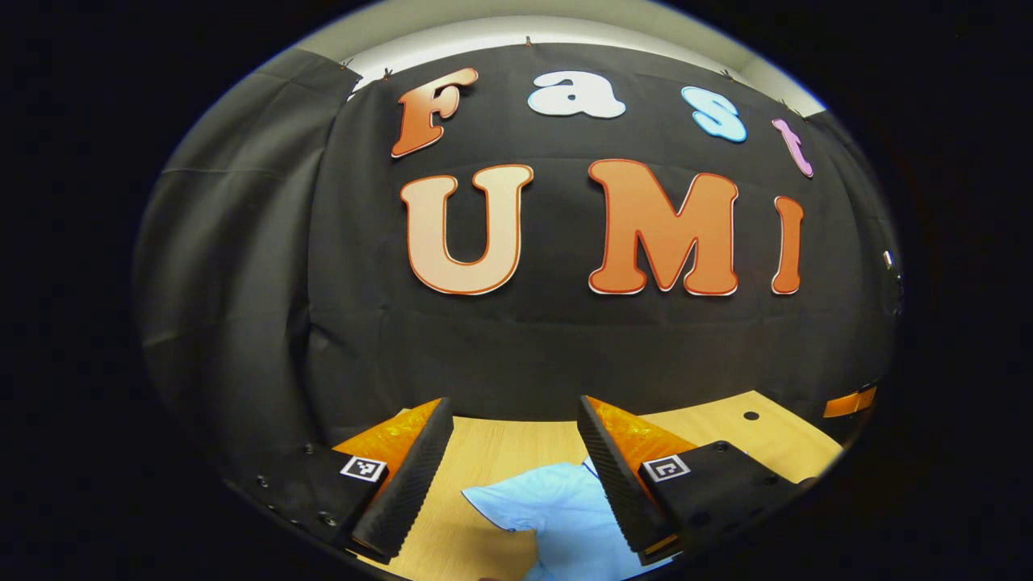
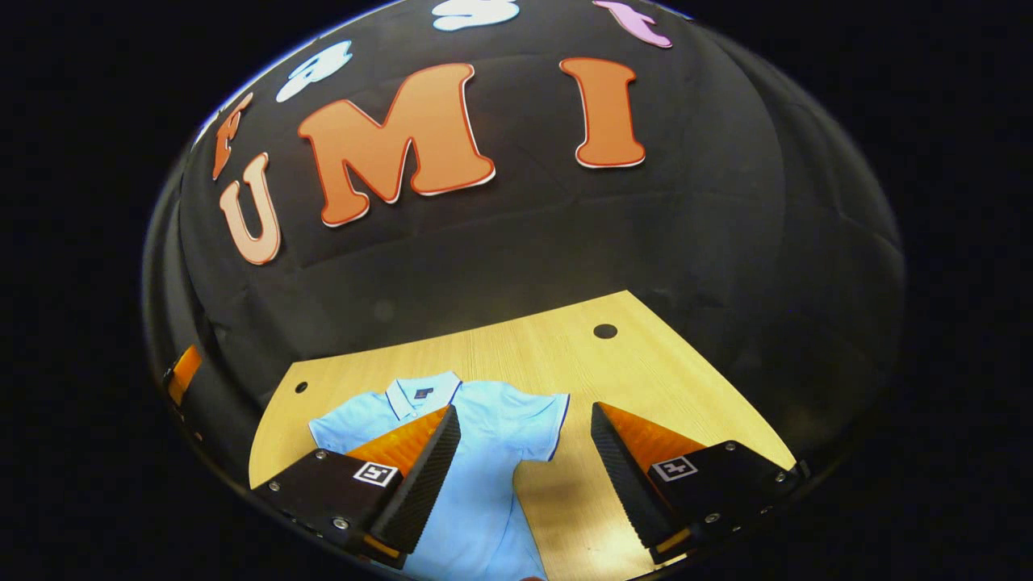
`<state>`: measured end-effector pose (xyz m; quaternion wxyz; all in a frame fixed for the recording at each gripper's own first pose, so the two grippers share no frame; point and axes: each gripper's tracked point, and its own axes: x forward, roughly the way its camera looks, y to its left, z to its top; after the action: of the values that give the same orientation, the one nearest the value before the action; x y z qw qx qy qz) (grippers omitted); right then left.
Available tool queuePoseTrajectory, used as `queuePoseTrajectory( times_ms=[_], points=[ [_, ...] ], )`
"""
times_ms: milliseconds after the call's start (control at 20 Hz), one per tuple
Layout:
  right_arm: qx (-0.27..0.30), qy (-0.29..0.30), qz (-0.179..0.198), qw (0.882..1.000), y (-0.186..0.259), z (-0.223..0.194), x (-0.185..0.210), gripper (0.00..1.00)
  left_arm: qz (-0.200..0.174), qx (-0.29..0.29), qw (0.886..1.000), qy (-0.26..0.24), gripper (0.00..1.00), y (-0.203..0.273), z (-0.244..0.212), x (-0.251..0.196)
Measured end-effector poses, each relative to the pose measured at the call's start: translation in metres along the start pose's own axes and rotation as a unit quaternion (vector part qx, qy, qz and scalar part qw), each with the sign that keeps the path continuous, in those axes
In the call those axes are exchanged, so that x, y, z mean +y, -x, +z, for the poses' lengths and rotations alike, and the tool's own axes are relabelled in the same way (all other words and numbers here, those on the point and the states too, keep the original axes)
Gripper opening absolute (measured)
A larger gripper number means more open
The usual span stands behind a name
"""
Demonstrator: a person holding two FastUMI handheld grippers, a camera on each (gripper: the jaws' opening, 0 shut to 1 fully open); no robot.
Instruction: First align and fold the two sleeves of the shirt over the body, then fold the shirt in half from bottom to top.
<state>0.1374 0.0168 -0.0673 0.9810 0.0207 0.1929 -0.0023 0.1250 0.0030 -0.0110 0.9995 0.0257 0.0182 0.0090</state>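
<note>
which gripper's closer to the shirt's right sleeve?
Right. The right gripper hangs open just above the right sleeve; the left gripper hangs open over the other sleeve.

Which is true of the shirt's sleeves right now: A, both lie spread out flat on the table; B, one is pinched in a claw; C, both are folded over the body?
A: the shirt lies flat on the table, sleeves out, both claws open above it.

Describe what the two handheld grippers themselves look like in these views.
The left gripper and the right gripper look alike: two wedge-shaped fingers with finely ribbed inner faces, each on a dark block with visible screws and a small square black-and-white marker. No cables, hands or sleeves can be seen.
</note>
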Motion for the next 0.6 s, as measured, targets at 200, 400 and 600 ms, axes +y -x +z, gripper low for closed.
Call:
queuePoseTrajectory(
  times_ms=[200,400,600],
  points=[
    [0.075,-0.005,-0.010,0.997,-0.050,-0.017,0.000,0.99,-0.001,-0.003,1.000,-0.021,1.00,-0.013,-0.001,0.008],
    [0.140,0.006,-0.030,0.990,-0.103,-0.035,-0.014,0.99,-0.007,0.004,1.000,-0.029,1.00,-0.022,-0.012,0.007],
    [0.213,0.020,-0.052,0.976,-0.151,-0.064,-0.027,0.98,-0.012,0.015,1.000,-0.022,1.00,-0.029,-0.022,0.006]
  ],
)
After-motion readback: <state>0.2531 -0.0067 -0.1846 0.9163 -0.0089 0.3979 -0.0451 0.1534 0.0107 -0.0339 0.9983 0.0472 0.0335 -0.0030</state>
